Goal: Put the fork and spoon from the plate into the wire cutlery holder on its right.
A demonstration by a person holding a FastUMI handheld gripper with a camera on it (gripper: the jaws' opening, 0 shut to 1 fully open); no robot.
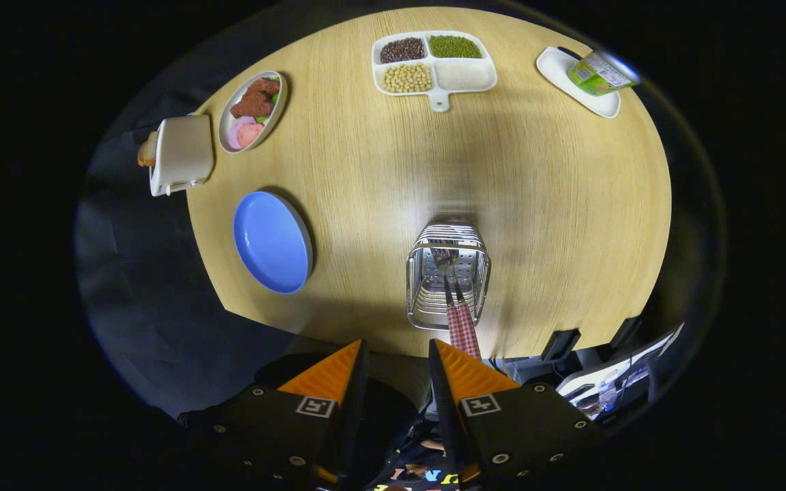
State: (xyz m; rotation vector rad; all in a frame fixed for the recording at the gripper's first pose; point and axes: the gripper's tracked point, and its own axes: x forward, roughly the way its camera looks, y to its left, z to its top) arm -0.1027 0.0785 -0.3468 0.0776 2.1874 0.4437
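The wire cutlery holder (447, 276) stands on the round wooden table (557, 204), just beyond my fingers. Two pieces of cutlery with red-checked handles (463, 331) stand in it, metal ends down and handles leaning toward me over its near rim. I cannot tell fork from spoon. The blue plate (272, 242) lies to the holder's left with nothing on it. My gripper (398, 349) hangs high above the table's near edge, open, with nothing between its fingers. The checked handles end just ahead of the right finger (464, 372).
At the table's far side are a white divided tray (464, 76) of beans and grains, an oval dish of food (252, 109), a white toaster (181, 153) with bread, and a white dish (563, 71) holding a green can (600, 73). Dark equipment (611, 375) sits below the table's near right edge.
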